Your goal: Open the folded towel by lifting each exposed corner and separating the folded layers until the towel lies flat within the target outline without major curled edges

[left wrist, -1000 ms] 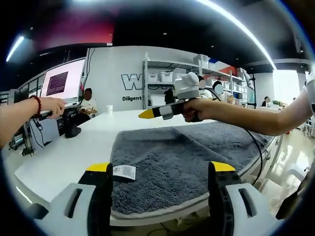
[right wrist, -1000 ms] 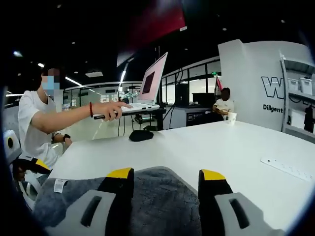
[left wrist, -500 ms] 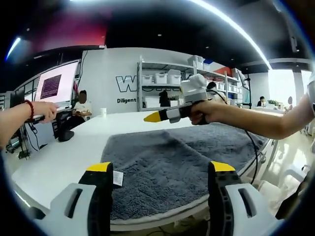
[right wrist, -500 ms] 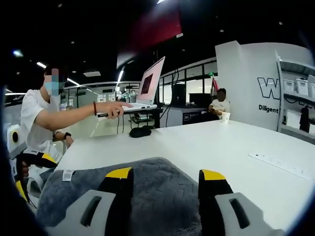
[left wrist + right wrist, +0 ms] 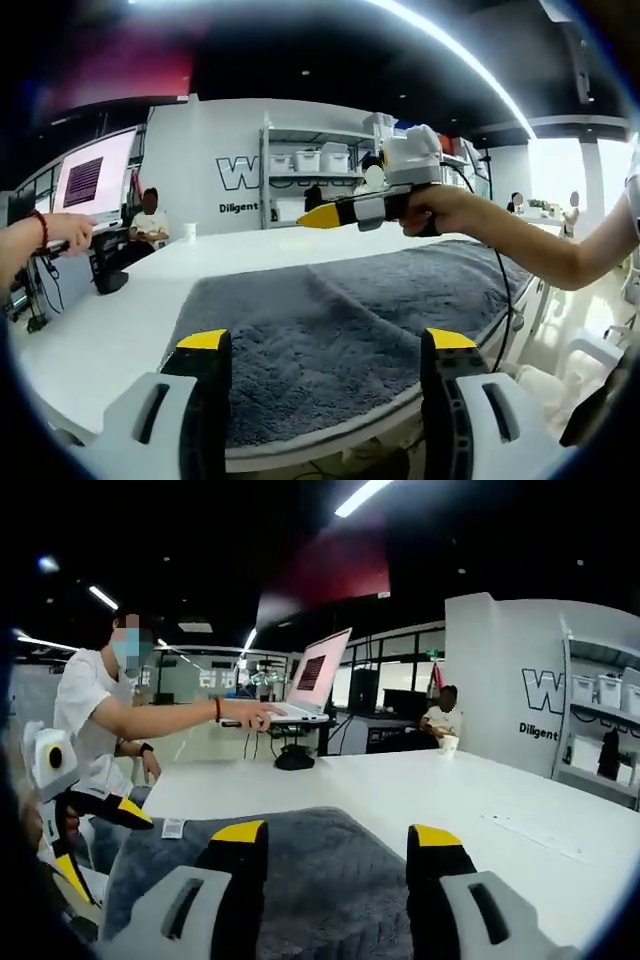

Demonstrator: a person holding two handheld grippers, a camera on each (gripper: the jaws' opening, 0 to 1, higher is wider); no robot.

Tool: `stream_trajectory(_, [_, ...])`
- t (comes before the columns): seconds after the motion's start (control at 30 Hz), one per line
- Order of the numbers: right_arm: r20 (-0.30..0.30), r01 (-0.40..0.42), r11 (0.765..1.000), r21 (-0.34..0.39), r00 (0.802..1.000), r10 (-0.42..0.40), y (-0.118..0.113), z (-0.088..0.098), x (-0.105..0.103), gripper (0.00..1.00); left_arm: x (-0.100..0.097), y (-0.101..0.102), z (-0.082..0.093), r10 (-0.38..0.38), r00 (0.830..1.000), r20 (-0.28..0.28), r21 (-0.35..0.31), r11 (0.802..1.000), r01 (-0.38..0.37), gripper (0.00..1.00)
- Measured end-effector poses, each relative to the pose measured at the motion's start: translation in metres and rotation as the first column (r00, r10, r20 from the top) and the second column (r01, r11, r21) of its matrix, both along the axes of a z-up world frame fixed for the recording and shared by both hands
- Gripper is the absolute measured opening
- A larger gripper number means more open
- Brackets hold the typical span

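Note:
The grey towel (image 5: pixel 340 320) lies spread over the near part of the white table (image 5: pixel 100 330), reaching the table's front edge. My left gripper (image 5: pixel 327 345) hovers open just before that edge, nothing between its yellow tips. A hand holds my right gripper (image 5: pixel 322 215) above the towel's far side, pointing left. In the right gripper view, that gripper (image 5: pixel 337 835) stands open over the towel (image 5: pixel 320 860), whose white label (image 5: pixel 173 827) lies at its left corner. The left gripper (image 5: pixel 100 840) shows at the far left beyond the towel.
A person at the table's far end rests a hand (image 5: pixel 262 716) on an open laptop (image 5: pixel 315 675). A black mouse (image 5: pixel 295 763), a paper cup (image 5: pixel 449 743) and a white ruler (image 5: pixel 540 832) lie on the table (image 5: pixel 420 780). Shelving (image 5: pixel 310 160) lines the back wall.
Both cameras have shifted. In the left gripper view the towel's label has passed out of sight and the right gripper sits a little higher and further right. The towel has not visibly moved.

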State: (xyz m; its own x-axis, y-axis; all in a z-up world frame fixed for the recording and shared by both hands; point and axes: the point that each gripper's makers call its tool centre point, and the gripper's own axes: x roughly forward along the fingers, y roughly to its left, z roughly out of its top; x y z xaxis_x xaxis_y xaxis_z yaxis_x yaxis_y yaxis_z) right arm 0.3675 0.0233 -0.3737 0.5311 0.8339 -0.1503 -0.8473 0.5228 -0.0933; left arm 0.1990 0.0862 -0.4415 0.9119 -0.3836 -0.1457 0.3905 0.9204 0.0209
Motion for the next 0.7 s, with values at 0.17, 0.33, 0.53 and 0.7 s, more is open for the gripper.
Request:
stream_trajectory(0.17, [0.036, 0.031, 0.999, -0.021, 0.999, -0.03, -0.016, 0.002, -0.005, 0.52, -0.002, -0.006, 0.002, -0.014, 1.0, 0.005, -0.008, 1.0, 0.014, 0.76])
stream_trajectory(0.33, [0.067, 0.085, 0.994, -0.063, 0.994, -0.081, -0.039, -0.004, -0.011, 0.53, -0.002, -0.006, 0.008, -0.006, 1.0, 0.028, -0.013, 1.0, 0.006, 0.75])
stream_trajectory(0.53, [0.061, 0.115, 0.992, -0.044, 0.992, -0.112, -0.06, 0.0, -0.022, 0.53, -0.004, -0.009, 0.007, -0.011, 1.0, 0.029, -0.01, 1.0, 0.011, 0.75])
stream_trajectory(0.7, [0.021, 0.115, 0.993, 0.024, 0.993, -0.115, -0.078, 0.01, -0.047, 0.51, -0.007, -0.017, 0.009, -0.028, 0.999, 0.037, -0.006, 1.0, 0.028, 0.75])
